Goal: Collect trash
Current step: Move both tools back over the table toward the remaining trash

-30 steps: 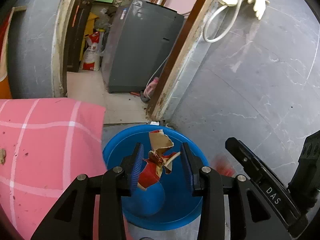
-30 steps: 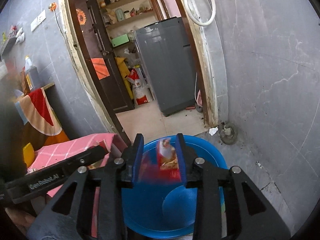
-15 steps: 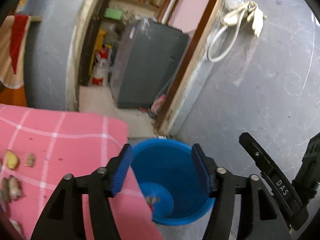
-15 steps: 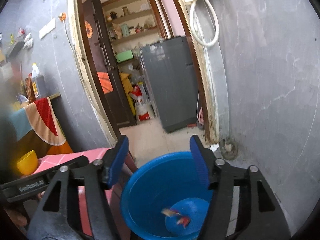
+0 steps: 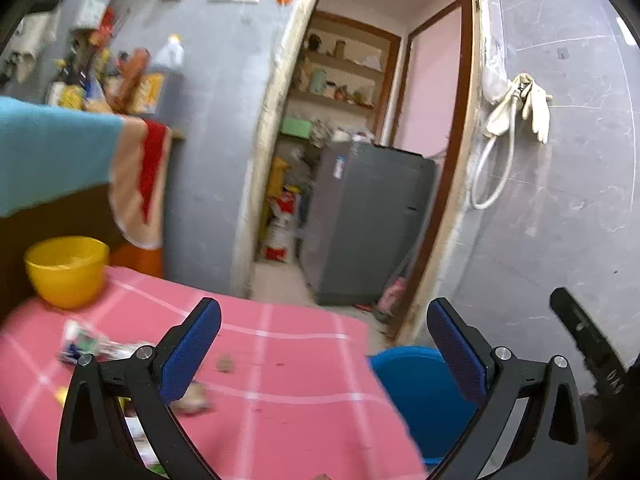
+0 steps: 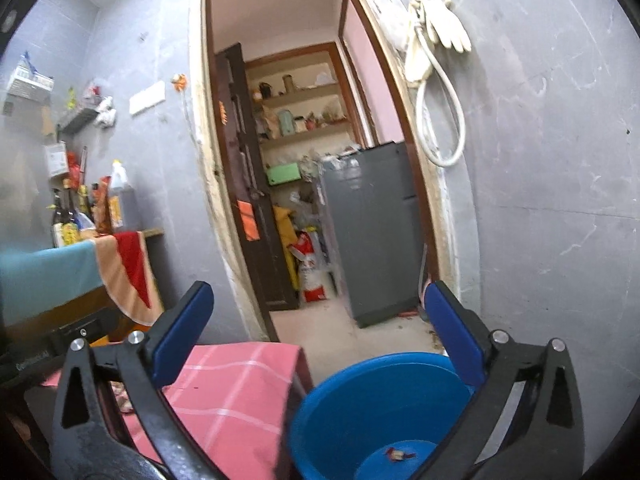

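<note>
The left claw (image 5: 322,344) is seen at the bottom of the left wrist view, released, with its blue-padded fingers (image 5: 188,354) spread wide and nothing between them. Below it lies the worktop (image 5: 280,360), covered by a pink checked cloth. Several pieces of trash are scattered on the cloth at the lower left of the frame – a crumpled wrapper (image 5: 86,346) blurred by motion, and small brown scraps (image 5: 225,364) near the left finger. A yellow bowl (image 5: 66,270) stands at the far left edge of the worktop. The blue bucket (image 5: 416,396) is seen at the lower right, just beside the worktop's edge and partly hidden behind the right finger.

The right claw (image 6: 318,334) is likewise released and holds nothing; it fills the lower part of the right wrist view. The blue bucket (image 6: 360,400) sits on the floor at the lower centre-right of that frame, touching or just beside the hanging cloth. On its bottom a small red-and-white scrap of trash (image 6: 398,455) is lying.

In the upper centre of both views an open doorway (image 6: 280,160) is framed – a grey appliance (image 6: 368,232) stands inside it. A white hose (image 6: 438,112) hangs on the grey wall at the upper right.
</note>
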A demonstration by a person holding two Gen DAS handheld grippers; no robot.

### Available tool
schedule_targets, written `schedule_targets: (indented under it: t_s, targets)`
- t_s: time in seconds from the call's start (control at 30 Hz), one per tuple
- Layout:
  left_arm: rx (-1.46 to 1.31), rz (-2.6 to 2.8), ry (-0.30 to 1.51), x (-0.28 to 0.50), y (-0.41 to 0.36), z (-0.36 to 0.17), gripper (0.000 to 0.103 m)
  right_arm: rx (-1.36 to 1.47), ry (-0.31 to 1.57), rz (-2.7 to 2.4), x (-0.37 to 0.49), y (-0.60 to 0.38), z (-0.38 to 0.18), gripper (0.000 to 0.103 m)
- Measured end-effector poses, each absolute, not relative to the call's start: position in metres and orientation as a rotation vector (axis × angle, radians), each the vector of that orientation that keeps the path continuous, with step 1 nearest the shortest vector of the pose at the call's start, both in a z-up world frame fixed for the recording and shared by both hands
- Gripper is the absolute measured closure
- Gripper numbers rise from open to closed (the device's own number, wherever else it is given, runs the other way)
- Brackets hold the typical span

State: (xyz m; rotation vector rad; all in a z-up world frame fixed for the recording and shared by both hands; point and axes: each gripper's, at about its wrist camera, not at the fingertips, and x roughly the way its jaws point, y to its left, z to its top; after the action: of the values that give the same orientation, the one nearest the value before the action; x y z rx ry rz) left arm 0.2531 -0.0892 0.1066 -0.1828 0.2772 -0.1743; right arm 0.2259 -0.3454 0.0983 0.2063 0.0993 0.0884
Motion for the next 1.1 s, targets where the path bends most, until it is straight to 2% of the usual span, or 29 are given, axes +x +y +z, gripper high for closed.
schedule_targets:
  t_s: [0.37, 0.67, 1.1]
  targets:
    - [-0.152, -0.031, 0.190, 0.183, -0.024, 0.099, 0.002, 0.167, 0.042, 0.213, 0.194, -0.285, 0.106, 0.000]
    - [-0.096, 0.056, 0.233, 0.155, 0.022, 0.079, 0.002, 0.093, 0.100, 0.326, 0.199, -0.236, 0.097, 0.000]
    - [-0.122, 0.061, 0.442, 0.165, 0.068, 0.041, 0.002, 0.015, 0.362, 0.478, 0.223, -0.175, 0.057, 0.000]
